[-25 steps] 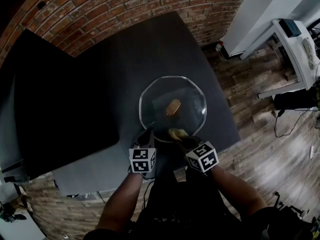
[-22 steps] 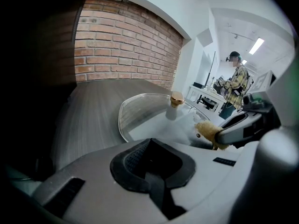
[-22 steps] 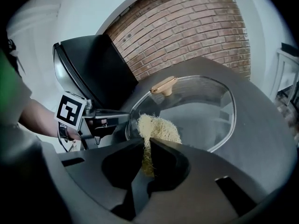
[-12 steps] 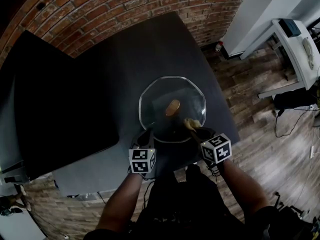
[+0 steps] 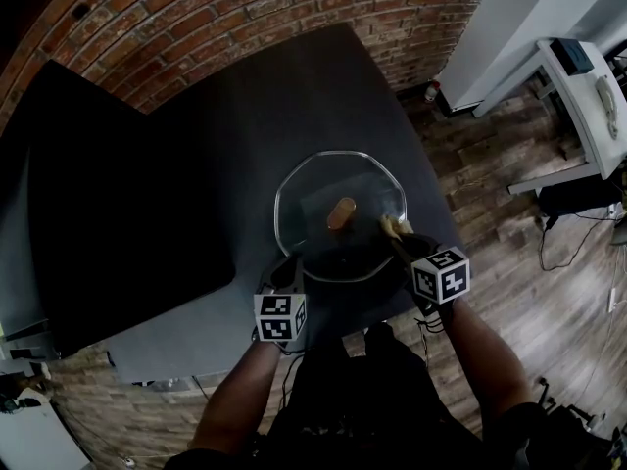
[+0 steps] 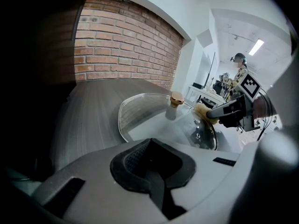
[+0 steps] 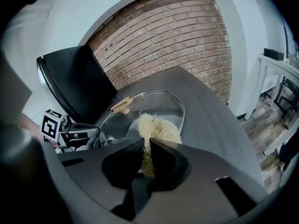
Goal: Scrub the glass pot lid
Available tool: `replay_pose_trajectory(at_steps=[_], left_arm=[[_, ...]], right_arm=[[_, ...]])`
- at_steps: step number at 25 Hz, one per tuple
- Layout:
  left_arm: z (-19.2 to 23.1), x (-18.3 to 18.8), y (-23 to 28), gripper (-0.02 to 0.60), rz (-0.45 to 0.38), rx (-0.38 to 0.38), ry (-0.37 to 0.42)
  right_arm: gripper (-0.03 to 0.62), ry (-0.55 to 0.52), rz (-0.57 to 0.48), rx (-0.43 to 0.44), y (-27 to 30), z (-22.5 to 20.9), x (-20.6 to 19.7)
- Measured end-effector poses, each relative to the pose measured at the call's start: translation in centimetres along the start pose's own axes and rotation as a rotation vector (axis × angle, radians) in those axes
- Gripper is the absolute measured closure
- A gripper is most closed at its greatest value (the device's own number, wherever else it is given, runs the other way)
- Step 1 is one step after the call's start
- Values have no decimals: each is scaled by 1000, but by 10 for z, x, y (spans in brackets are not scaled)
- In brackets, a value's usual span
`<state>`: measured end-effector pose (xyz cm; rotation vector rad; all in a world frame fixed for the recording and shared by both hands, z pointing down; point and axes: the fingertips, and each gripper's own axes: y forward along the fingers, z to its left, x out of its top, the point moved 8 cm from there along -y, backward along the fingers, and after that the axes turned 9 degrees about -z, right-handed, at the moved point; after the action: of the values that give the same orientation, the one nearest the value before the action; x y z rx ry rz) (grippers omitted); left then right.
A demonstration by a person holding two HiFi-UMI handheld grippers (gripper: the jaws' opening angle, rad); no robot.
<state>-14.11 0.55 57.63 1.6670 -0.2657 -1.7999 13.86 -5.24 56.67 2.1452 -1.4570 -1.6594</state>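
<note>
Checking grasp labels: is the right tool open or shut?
Shut: the right tool's jaws pinch the pale fibrous scrubber, its tuft over the glass pot lid.

Clear glass lid (image 5: 309, 204) with tan knob (image 5: 341, 212), pale yellow scrubber (image 5: 395, 226), dark grey table (image 5: 294, 106), red-brown brick wall (image 5: 196, 18).

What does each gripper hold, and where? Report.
Right gripper: the fibrous scrubber, clamped at its near end. Left gripper: jaws together, nothing visible between them.

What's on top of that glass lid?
On the glass pot lid: a tan centre knob and a fibrous scrubber, in the right gripper, near the rim, hiding glass beneath.
</note>
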Motion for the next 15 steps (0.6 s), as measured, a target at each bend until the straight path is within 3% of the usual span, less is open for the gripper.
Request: replay_pose_trajectory(at_steps=[15], left_arm=[[-3, 0, 2, 549, 0, -12, -1]], right_arm=[[551, 9, -23, -64, 10, -24, 22]])
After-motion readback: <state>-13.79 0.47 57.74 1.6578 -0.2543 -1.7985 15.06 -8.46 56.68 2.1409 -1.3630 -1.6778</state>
